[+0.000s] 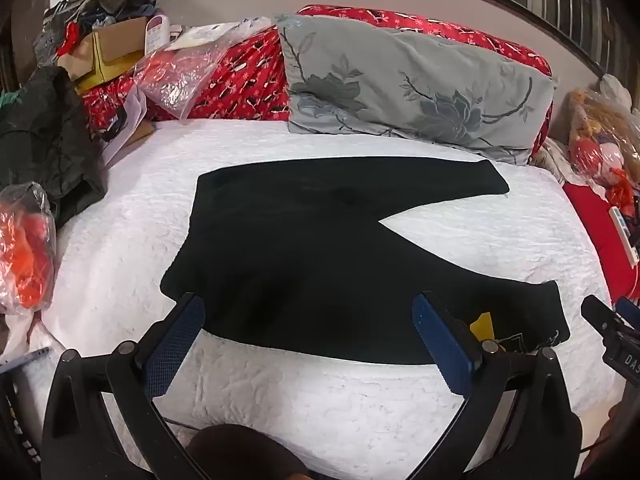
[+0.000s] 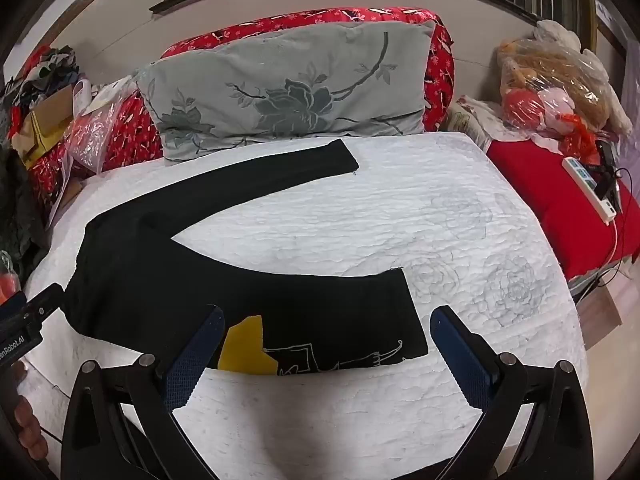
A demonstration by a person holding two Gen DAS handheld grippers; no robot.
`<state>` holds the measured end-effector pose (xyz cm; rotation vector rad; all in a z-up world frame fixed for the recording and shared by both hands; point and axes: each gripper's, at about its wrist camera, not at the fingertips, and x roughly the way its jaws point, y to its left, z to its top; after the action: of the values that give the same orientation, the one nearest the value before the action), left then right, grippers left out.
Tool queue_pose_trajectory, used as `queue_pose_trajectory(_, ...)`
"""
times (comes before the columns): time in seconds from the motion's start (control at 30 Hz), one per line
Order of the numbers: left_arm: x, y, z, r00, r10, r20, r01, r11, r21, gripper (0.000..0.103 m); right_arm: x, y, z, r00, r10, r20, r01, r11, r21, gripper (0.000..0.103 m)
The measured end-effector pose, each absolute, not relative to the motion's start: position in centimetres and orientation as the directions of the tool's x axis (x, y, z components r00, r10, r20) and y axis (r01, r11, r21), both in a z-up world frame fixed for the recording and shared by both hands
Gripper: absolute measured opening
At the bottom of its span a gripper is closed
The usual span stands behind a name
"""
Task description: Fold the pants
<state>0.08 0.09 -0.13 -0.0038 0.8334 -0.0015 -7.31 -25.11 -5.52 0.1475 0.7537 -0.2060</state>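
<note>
Black pants [image 1: 304, 248] lie flat on the white quilted bed [image 1: 312, 400], waist to the left, both legs spread apart in a V toward the right. The near leg [image 2: 320, 312] carries a yellow patch [image 2: 244, 344] and white line drawing by its hem. My left gripper [image 1: 308, 312] hovers open over the near edge of the waist and thigh area, nothing between its blue pads. My right gripper [image 2: 326, 320] stands open above the near leg's hem end, also holding nothing. The far leg [image 2: 256, 184] reaches toward the pillow.
A grey flowered pillow [image 2: 288, 92] leans on red bedding [image 1: 240, 80] at the head. Boxes, clothes and plastic bags [image 1: 176, 72] pile at the left. An orange bag [image 1: 28, 256] lies near left. Wrapped plush toys [image 2: 556, 80] and a power strip [image 2: 588, 188] sit right.
</note>
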Motion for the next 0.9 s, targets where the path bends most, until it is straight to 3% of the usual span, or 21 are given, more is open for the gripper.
queue_pose_trajectory(0.13,0.0,0.7,-0.1,0.663,-0.04,-0.747,-0.001,0.999,-0.055,0.103,-7.4,-25.0,-5.6,0.721,-0.149,-0.677,0.242,0.969,0.045,0.103)
queue_pose_trajectory(0.9,-0.3,-0.8,0.6,0.703,-0.008,-0.711,0.008,1.0,-0.003,0.103,-7.4,-24.7,-5.0,0.732,-0.143,-0.666,0.224,0.974,0.037,0.103)
